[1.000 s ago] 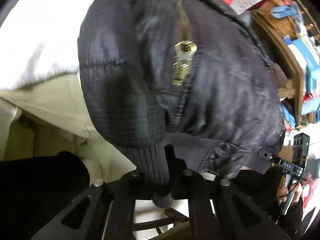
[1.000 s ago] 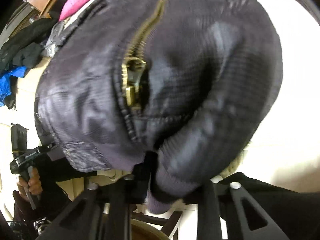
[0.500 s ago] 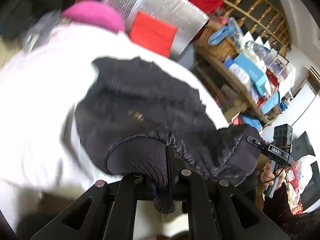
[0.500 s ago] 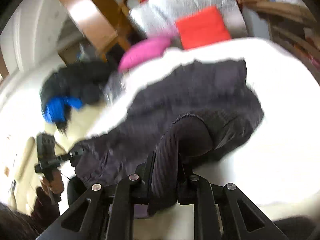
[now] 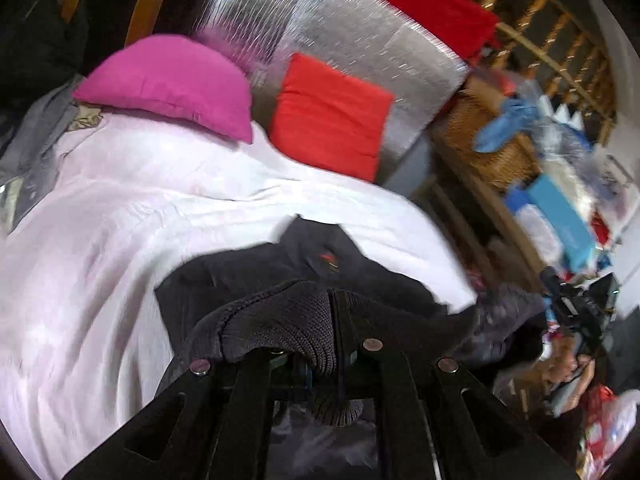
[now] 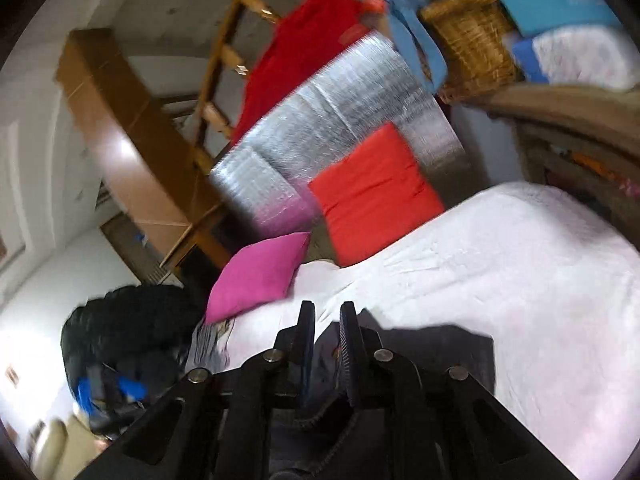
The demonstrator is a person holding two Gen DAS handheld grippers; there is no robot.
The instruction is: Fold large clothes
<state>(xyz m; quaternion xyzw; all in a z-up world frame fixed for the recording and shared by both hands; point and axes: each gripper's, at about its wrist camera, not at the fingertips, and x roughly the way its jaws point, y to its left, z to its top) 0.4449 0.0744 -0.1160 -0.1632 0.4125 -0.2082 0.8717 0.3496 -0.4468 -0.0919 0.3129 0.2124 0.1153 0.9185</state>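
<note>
A dark quilted jacket (image 5: 320, 264) with ribbed knit cuffs lies on the white bed sheet (image 5: 120, 240). My left gripper (image 5: 334, 344) is shut on the jacket's ribbed cuff (image 5: 280, 324), which bunches over the fingers. In the right wrist view the jacket (image 6: 432, 344) lies on the sheet (image 6: 520, 272) under my right gripper (image 6: 326, 316). Its fingers stand a small gap apart with nothing between the tips, though dark fabric sits low between the finger bases.
A pink pillow (image 5: 168, 84) and a red cushion (image 5: 332, 116) rest at the bed's head against a silver foil panel (image 5: 340, 32). A wooden shelf with a wicker basket (image 5: 492, 148) and boxes stands on the right. Dark clothes (image 6: 120, 320) are piled left of the bed.
The jacket hung up in front of both cameras, held by both grippers. It has dropped onto the bed; the right gripper has let its cuff go, the left still holds.
</note>
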